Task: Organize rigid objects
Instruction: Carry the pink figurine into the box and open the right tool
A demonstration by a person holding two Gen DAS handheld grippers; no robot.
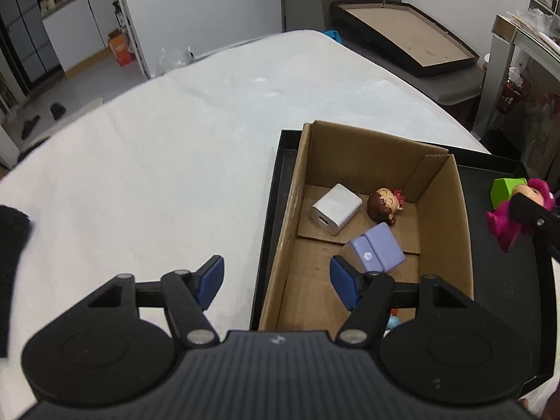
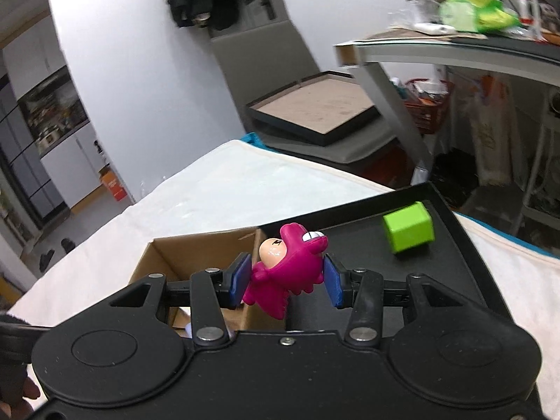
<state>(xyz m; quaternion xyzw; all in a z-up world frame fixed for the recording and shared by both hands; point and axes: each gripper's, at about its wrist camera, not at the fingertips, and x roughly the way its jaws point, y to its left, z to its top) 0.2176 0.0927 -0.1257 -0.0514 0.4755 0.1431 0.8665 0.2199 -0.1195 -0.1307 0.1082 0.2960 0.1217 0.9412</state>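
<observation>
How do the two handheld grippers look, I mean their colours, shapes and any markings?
Both look alike. The left gripper and the right gripper have a black ribbed body with two round black discs at its sides. Black link bars with silver pivot pins carry the fingers, which end in flat blue pads. A small silver screw sits at the centre of each body. No cables show.

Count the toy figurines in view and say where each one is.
2. The brown-haired figurine lies inside the cardboard box, beside the white charger. The pink figurine is held in the right gripper. More may be hidden.
</observation>
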